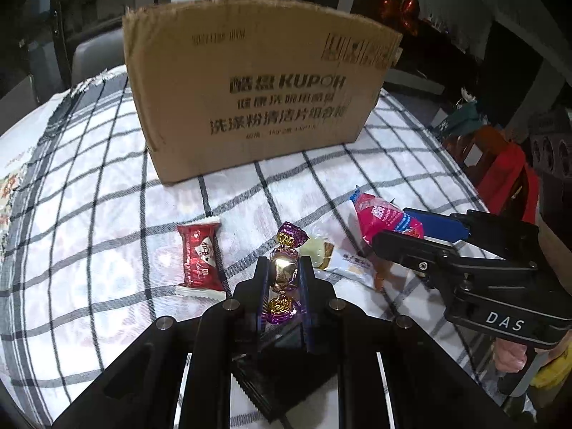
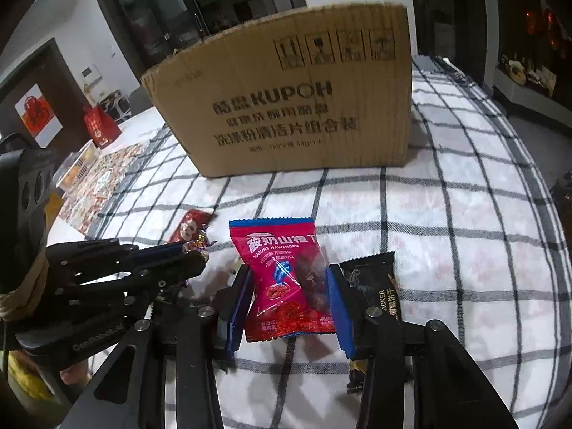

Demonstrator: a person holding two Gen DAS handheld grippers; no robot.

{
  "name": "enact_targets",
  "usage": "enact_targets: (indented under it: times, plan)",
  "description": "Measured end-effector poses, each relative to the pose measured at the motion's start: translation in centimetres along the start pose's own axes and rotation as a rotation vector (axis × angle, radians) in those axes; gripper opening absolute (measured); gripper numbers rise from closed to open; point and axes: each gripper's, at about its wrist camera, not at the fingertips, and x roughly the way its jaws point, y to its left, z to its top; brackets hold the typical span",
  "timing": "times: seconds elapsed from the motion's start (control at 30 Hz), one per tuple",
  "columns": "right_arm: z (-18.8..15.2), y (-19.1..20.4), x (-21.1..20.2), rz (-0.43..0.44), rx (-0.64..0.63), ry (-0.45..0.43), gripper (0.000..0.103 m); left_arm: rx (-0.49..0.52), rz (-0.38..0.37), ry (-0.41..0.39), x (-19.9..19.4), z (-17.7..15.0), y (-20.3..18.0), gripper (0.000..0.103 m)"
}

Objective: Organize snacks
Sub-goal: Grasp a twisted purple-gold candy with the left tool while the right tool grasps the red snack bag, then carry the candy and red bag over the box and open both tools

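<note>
My left gripper (image 1: 284,268) is shut on a purple-and-gold twist-wrapped candy (image 1: 284,273) and holds it above the checked cloth; it also shows in the right wrist view (image 2: 195,252). My right gripper (image 2: 287,279) is shut on a pink yogurt hawthorn packet (image 2: 282,279), also seen in the left wrist view (image 1: 384,220). An open cardboard box (image 1: 257,85) stands upright behind them on the table. A red snack packet (image 1: 198,257) lies left of the candy. A pale candy (image 1: 316,252) lies just right of it.
A black cracker packet (image 2: 379,286) lies beside my right gripper's right finger. The checked cloth (image 2: 447,232) covers the table. A red chair (image 1: 507,175) stands past the table's right edge. A red bag (image 2: 100,127) and a patterned mat (image 2: 96,186) sit at far left.
</note>
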Motion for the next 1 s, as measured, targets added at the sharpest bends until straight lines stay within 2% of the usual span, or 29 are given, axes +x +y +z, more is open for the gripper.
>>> enact_targets:
  times: [0.47, 1.0]
  plan:
    - [1.8, 1.6, -5.8, 0.013, -0.024, -0.140, 0.042, 0.002, 0.017, -0.147, -6.7, 1.6, -1.7, 0.017]
    - [6.8, 3.2, -11.0, 0.013, -0.069, -0.311, 0.042, 0.044, 0.061, -0.324, -12.8, 6.1, -2.6, 0.017]
